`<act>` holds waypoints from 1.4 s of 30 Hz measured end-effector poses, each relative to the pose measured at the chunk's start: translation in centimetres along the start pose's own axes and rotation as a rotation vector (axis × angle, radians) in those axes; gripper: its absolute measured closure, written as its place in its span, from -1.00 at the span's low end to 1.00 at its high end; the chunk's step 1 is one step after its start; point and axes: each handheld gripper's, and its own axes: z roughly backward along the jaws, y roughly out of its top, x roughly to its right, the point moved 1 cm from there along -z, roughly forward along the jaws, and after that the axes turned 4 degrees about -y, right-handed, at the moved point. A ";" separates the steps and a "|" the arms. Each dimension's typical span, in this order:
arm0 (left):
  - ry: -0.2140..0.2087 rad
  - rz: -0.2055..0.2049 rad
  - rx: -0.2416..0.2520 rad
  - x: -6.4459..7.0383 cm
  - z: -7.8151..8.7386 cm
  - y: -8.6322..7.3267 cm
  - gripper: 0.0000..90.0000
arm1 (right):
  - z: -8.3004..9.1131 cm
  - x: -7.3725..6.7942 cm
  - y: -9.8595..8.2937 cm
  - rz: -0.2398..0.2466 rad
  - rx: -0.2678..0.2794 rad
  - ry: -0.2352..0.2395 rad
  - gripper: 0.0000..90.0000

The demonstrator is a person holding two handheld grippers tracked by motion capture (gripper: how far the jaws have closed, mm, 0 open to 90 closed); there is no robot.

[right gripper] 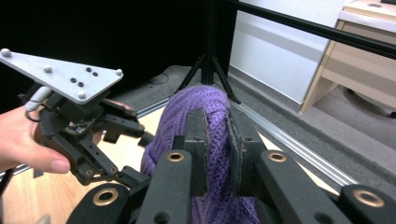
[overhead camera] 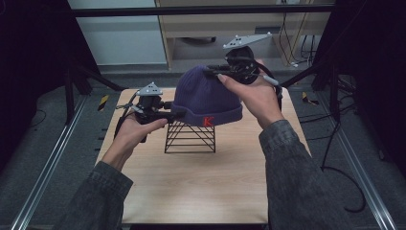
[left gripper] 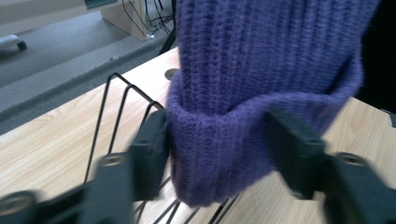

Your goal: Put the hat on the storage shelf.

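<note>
Left gripper [overhead camera: 178, 114] is in at the brim of the purple beanie [overhead camera: 207, 98], jaws spread wide with the folded cuff sitting between them; in the left gripper view the one black jaw looks to be touching the knit while the other stands just off it, so this is a loose straddle and not a firm bite. Over to the right gripper [overhead camera: 210, 73], up at the crown: in the right gripper view its two jaws are drawn close together with a ridge of purple knit [right gripper: 212, 140] pinched between the pads, a proper grip on the top of the hat. The beanie itself sits over the black wire stand [overhead camera: 190, 137], which stands near the middle of the light wooden table [overhead camera: 201, 187], a touch toward the far side; the cuff hangs down around the top of the wire frame, and the red letter K [overhead camera: 208, 121] on the cuff faces the person. In the left gripper view the stand's thin black bars [left gripper: 119, 109] run beside and beneath the cuff (how much of the hat's weight rests on the frame, I cannot tell). Both hands come in from the near edge, grey sleeves showing, left hand [overhead camera: 139, 129] low beside the stand, right hand [overhead camera: 256, 98] raised higher over the far right of the hat.
</note>
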 end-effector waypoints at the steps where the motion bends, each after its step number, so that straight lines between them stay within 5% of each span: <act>1: 0.014 -0.001 0.005 0.0 0.1 0.0 0.28 | -0.1 0.1 0.0 0.001 0.002 -0.005 0.77; 6: 0.058 0.027 0.031 -0.2 0.4 0.0 0.49 | -0.7 0.7 -0.1 -0.018 0.005 -0.025 0.77; 18: 0.162 0.027 0.071 -1.1 1.7 -0.4 0.53 | -2.6 1.9 -1.0 -0.062 -0.003 -0.044 0.76; 42: 0.168 0.060 0.038 -2.1 2.2 -4.1 0.54 | -5.6 0.3 -2.5 -0.014 -0.104 -0.020 0.76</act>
